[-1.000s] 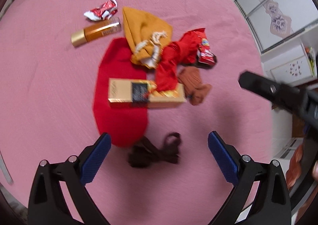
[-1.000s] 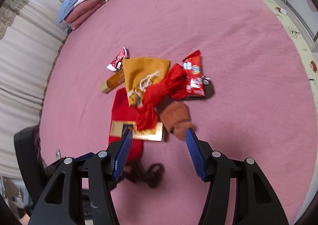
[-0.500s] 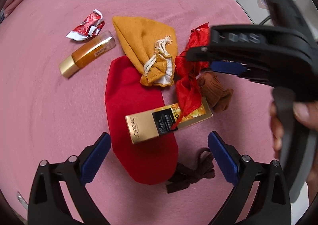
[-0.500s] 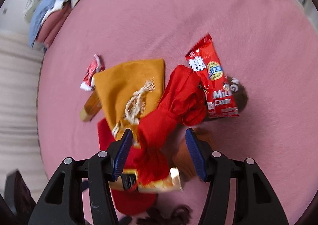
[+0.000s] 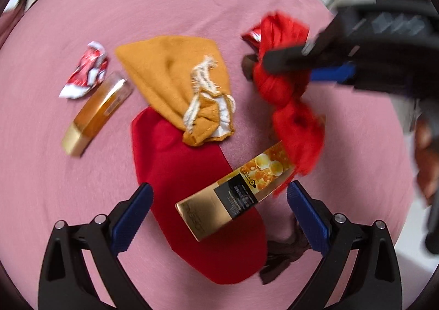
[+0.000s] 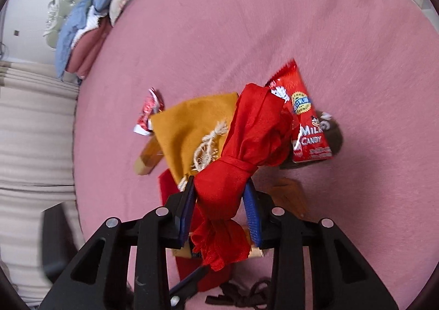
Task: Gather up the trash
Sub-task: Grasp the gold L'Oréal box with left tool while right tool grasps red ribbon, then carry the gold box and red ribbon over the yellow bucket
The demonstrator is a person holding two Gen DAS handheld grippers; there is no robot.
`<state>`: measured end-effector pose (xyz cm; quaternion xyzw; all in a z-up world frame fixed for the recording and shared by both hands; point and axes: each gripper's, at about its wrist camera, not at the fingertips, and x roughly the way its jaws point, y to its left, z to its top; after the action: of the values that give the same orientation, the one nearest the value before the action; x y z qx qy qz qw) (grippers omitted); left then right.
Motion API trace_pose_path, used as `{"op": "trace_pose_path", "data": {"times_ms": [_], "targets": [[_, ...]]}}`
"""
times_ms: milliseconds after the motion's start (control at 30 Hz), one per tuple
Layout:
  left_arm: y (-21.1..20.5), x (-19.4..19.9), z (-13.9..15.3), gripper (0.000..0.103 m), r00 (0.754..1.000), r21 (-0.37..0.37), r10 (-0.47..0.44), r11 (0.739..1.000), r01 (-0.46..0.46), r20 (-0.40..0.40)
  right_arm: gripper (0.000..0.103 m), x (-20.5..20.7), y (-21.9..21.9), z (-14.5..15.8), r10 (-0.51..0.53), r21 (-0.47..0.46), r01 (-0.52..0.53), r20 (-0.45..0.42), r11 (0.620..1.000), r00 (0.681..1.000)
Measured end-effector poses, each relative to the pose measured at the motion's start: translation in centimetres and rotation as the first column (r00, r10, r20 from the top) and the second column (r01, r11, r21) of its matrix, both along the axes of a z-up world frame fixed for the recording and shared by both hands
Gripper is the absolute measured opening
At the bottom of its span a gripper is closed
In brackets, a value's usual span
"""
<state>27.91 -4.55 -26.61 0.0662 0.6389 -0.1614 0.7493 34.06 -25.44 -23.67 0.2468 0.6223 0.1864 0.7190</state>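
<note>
My right gripper (image 6: 219, 186) points down at the pile, and its jaws are closing on the red knotted cloth (image 6: 236, 151), which fills the gap between the blue pads. In the left wrist view it (image 5: 329, 66) reaches in from the upper right onto the same cloth (image 5: 285, 90). My left gripper (image 5: 219, 188) is open just above the gold carton (image 5: 233, 200), touching nothing. The trash: a crumpled red wrapper (image 5: 85, 74) at the left and a red Milk Candy bag (image 6: 307, 123) partly under the cloth.
All lies on a pink bedspread (image 6: 274, 22). A mustard drawstring pouch (image 5: 175, 79), an amber bottle (image 5: 96, 115), a dark red felt piece (image 5: 186, 173), a brown cloth (image 6: 290, 195) and a dark brown ribbon (image 5: 282, 255) crowd the pile. Folded bedding (image 6: 90, 16) is stacked at the far left.
My right gripper came down onto the pile and its jaws narrowed around the red knotted cloth. My left gripper sank and rolled, bringing the gold carton between its fingers in its view.
</note>
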Motion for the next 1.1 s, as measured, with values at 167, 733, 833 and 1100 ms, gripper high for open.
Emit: {"op": "trace_pose_path", "data": {"times_ms": [167,733,833,1100], "targets": [[-1.1,0.8,-1.5,0.097,0.989,0.021,-0.140,0.990,0.141,-0.034,0.033,-0.1,-1.9,1.2,-0.012,-0.006,0.012,0.020,1.000,1.000],[-3.5,0.0,-5.0,0.045,0.987,0.037,-0.049,0.998,0.055,-0.153,0.033,-1.1,-3.5,1.8,0.012,-0.040,-0.010,0.038,0.999,0.999],[-2.4,-0.3,-4.0,0.043,0.986,-0.035,0.047,0.998,-0.053,-0.161,0.033,-2.3,-3.9,2.4,0.033,-0.039,-0.031,0.045,0.999,0.998],[-1.3,-2.2,-0.3,0.041,0.963,-0.186,0.204,0.954,-0.236,-0.176,0.033,-5.5,-5.5,3.6,0.063,-0.031,-0.061,0.053,0.998,0.997]]}}
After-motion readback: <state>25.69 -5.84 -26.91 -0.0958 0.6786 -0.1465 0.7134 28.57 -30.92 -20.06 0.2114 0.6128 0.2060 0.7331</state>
